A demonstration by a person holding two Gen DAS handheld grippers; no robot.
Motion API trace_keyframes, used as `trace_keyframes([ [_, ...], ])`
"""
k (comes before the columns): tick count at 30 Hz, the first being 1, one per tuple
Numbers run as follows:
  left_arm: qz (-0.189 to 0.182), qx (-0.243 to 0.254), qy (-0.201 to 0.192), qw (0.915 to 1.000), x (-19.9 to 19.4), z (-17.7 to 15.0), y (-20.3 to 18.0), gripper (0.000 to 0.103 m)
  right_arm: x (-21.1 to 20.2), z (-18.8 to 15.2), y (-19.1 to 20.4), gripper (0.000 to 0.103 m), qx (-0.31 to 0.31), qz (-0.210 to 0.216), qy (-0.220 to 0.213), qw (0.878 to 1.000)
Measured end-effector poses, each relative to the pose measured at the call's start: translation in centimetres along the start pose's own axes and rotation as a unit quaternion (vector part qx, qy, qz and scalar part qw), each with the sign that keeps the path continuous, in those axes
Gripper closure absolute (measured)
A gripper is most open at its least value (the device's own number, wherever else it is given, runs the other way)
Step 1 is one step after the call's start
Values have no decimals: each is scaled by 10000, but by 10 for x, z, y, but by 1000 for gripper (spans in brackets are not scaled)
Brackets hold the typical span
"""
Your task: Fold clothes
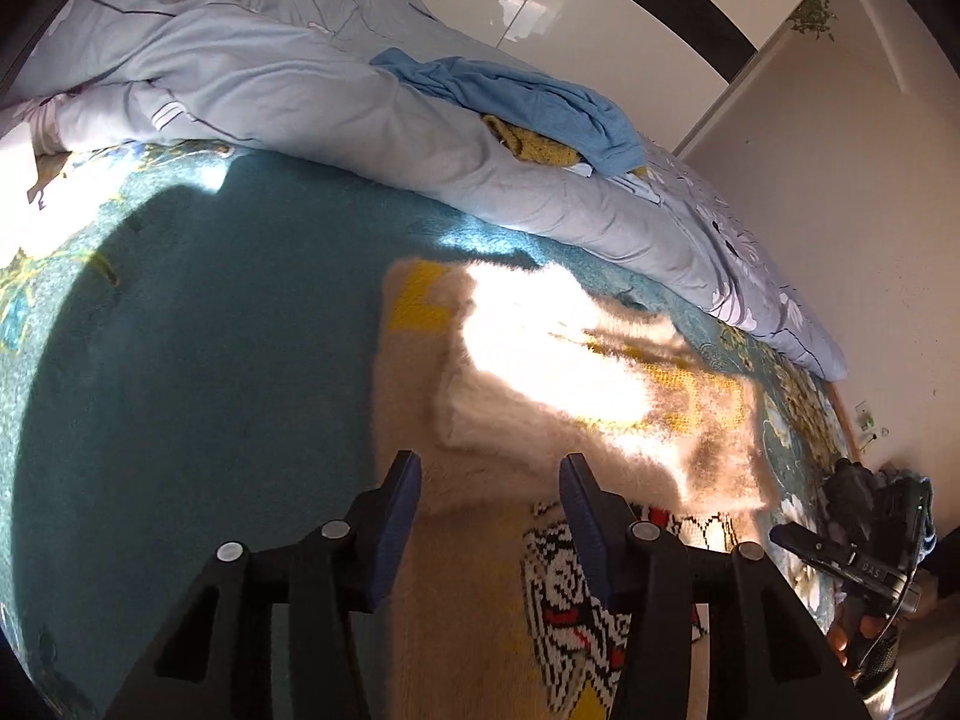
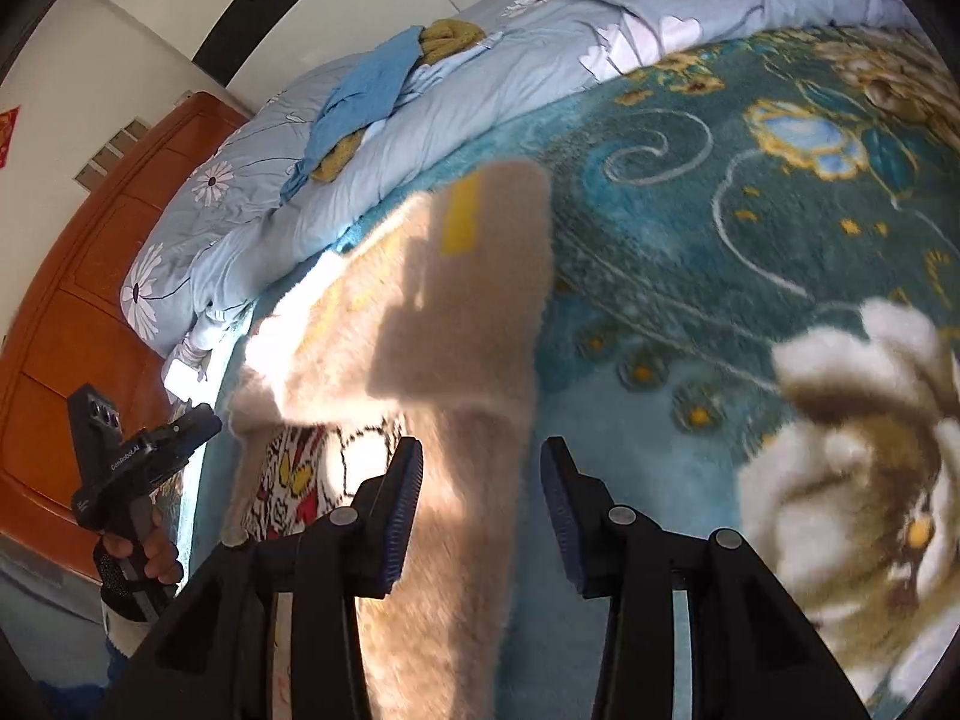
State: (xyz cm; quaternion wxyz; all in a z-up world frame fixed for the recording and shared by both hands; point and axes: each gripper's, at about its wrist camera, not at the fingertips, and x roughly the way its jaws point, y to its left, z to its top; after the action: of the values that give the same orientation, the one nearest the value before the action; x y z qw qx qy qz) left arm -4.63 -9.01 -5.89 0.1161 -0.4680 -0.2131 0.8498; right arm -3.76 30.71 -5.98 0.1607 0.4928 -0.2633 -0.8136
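A fuzzy beige sweater point(image 1: 540, 420) with a black, white and red knitted picture and yellow patches lies flat on the teal floral blanket point(image 1: 210, 330). One sleeve is folded across its body. My left gripper point(image 1: 489, 480) is open and empty just above the sweater's near part. In the right wrist view the sweater point(image 2: 432, 330) lies ahead, and my right gripper point(image 2: 480, 468) is open and empty over its right edge. The right gripper also shows in the left wrist view point(image 1: 864, 546), at the far right.
A rumpled light-blue floral duvet point(image 1: 300, 90) lies along the far side of the bed, with a blue garment point(image 1: 528, 96) and a yellow knit point(image 1: 534, 144) on it. An orange wooden cabinet point(image 2: 78, 276) stands at the left. White walls lie beyond.
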Motion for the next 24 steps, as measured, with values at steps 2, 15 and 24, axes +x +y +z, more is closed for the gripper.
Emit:
trace_keyframes([
  [2,-128,-300,218,9992,-3,-17,16,48,-7,-24,-14,61,258,113,54,9996],
  [15,-1535,-1404,878,9742,-28,-111,50,44,-26,-103,2,61,465,1081,164,9929],
  [24,-1809,-1016,1158,9714,-53,-163,25,46,-32,-146,8,63,479,1594,112,9860],
])
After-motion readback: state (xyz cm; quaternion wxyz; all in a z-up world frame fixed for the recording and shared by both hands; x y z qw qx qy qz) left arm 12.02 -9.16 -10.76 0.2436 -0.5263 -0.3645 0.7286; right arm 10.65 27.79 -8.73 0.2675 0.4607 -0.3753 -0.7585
